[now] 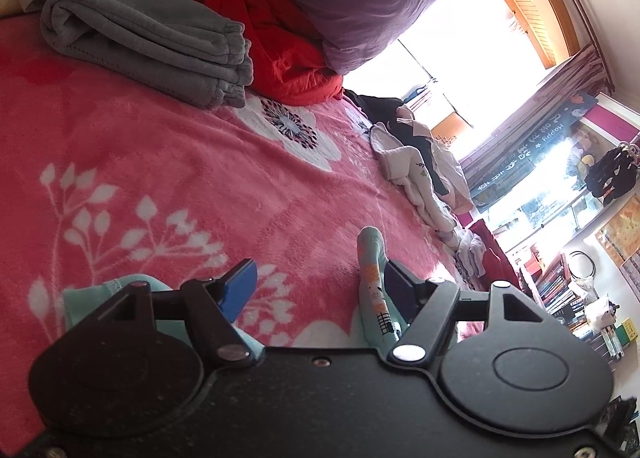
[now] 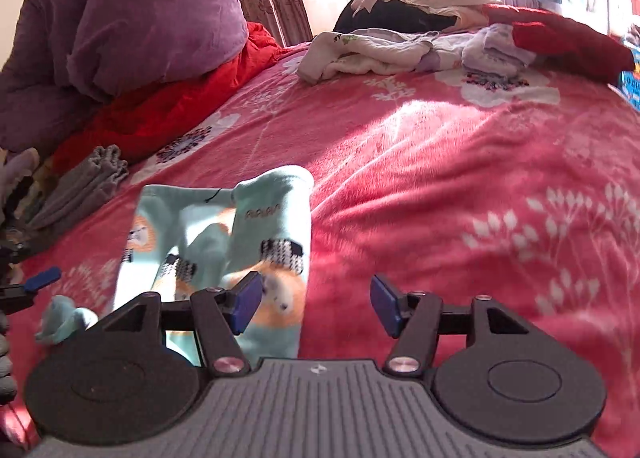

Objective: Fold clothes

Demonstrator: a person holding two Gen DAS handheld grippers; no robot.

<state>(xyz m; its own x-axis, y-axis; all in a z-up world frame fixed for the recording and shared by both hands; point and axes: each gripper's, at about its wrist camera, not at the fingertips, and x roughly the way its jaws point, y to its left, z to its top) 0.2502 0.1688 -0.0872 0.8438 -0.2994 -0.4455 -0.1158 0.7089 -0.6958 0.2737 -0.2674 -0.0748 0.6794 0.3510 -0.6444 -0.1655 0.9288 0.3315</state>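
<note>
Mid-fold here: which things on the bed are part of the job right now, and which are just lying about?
In the job:
- mint patterned garment
- left gripper, open
- right gripper, open
- unfolded clothes heap

Lying about:
- folded grey blanket
- purple duvet
- red quilt
- pink floral bedspread

Mint patterned garment [image 1: 374, 290] beside spread blue fingers [image 1: 240, 288], pink blanket [image 1: 180, 178] beneath
</note>
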